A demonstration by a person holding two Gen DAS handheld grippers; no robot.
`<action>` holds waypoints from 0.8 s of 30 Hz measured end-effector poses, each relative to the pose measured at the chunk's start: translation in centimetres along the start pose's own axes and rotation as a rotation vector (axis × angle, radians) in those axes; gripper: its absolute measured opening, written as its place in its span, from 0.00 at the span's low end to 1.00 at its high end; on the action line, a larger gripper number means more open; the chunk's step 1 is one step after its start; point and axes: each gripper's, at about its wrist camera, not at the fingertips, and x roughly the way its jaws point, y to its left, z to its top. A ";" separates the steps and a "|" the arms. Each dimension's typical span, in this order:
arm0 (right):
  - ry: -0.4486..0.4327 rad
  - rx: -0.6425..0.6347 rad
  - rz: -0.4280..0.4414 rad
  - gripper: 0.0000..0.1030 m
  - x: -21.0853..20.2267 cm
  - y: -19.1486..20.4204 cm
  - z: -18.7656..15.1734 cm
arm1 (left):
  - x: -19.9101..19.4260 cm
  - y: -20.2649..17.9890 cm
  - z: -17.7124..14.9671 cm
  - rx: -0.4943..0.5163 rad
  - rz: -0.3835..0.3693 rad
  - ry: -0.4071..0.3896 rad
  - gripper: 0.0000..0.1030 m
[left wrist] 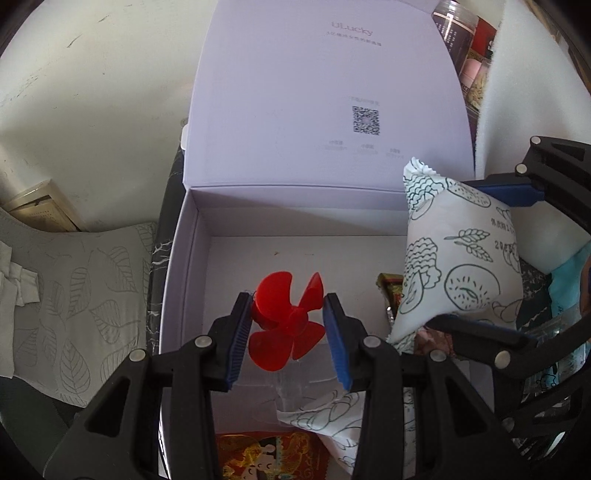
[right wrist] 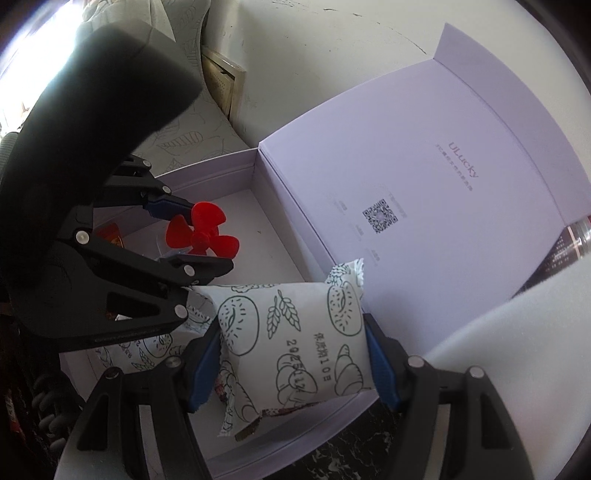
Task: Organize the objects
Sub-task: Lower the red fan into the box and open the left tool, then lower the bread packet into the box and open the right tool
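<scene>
A white box (left wrist: 184, 258) stands open with its lid (left wrist: 314, 110) up behind it. My left gripper (left wrist: 290, 334) is shut on a red propeller (left wrist: 288, 317) and holds it over the box floor; both also show in the right wrist view, the gripper (right wrist: 184, 229) and the propeller (right wrist: 201, 236). My right gripper (right wrist: 295, 360) is shut on a white snack packet printed with bread drawings (right wrist: 291, 332), above the box's right side. That packet (left wrist: 454, 258) shows at the right of the left wrist view.
Inside the box lie another printed white packet (left wrist: 332, 417), a red and gold packet (left wrist: 266, 458) and a small wrapped candy (left wrist: 391, 291). A grey leaf-pattern cushion (left wrist: 74, 295) lies left of the box. A jar (left wrist: 458, 33) and white foam (left wrist: 517, 92) stand behind the lid.
</scene>
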 end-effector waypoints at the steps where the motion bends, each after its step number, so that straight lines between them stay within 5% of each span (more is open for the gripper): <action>1: -0.001 -0.006 -0.003 0.69 0.0 0.0 0.0 | 0.0 0.1 0.1 -0.006 0.005 0.001 0.37; 8: 0.004 -0.013 -0.023 0.69 0.5 -0.3 -0.2 | -0.7 0.0 0.3 0.016 0.009 -0.068 0.38; 24: -0.013 0.000 -0.033 0.69 0.4 0.0 0.6 | -1.9 0.9 -0.1 -0.058 0.010 -0.086 0.49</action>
